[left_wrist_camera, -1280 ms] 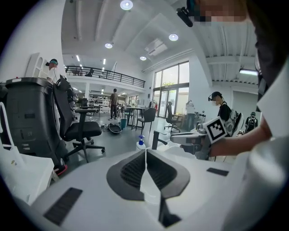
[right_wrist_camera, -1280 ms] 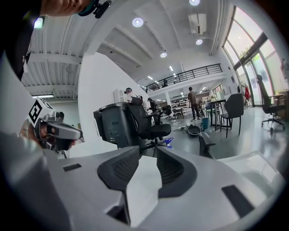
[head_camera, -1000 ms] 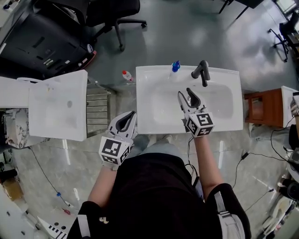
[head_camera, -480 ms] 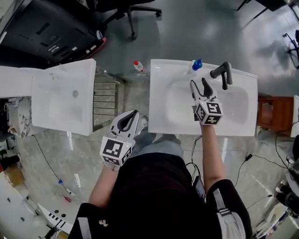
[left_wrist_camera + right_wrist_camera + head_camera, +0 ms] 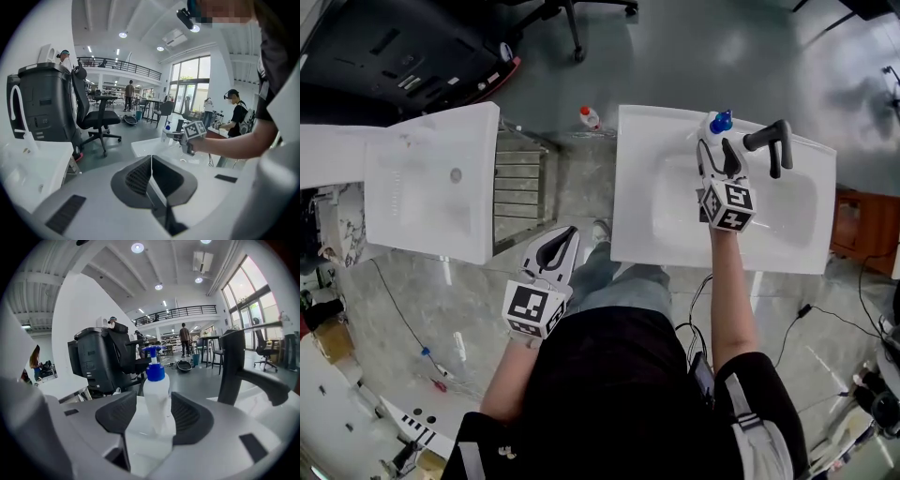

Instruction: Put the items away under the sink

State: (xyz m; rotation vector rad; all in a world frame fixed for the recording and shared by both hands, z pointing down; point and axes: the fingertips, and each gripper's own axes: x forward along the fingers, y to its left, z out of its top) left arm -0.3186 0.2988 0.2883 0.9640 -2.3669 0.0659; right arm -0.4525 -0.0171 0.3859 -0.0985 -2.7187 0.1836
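Note:
A white pump bottle with a blue top (image 5: 718,123) stands upright on the far rim of the white sink (image 5: 637,216), just left of the black faucet (image 5: 769,141). My right gripper (image 5: 716,150) reaches over the basin. It is open, with one pad on each side of the bottle (image 5: 156,394) and narrow gaps still showing. The faucet (image 5: 234,371) rises to its right. My left gripper (image 5: 560,241) hangs shut and empty over the floor, left of the sink's front corner. Its pads (image 5: 140,178) meet in a line, and that view shows the sink and the bottle (image 5: 167,126) beyond them.
A second white basin (image 5: 422,187) lies to the left, with a ribbed metal rack (image 5: 520,187) in the gap between. A small red-capped bottle (image 5: 590,116) stands on the floor behind the sink. An office chair base (image 5: 572,19) and a wooden cabinet (image 5: 862,225) are nearby.
My right gripper has moved forward across the basin from its middle to the far rim, and now straddles the pump bottle. The left gripper stays low and shut.

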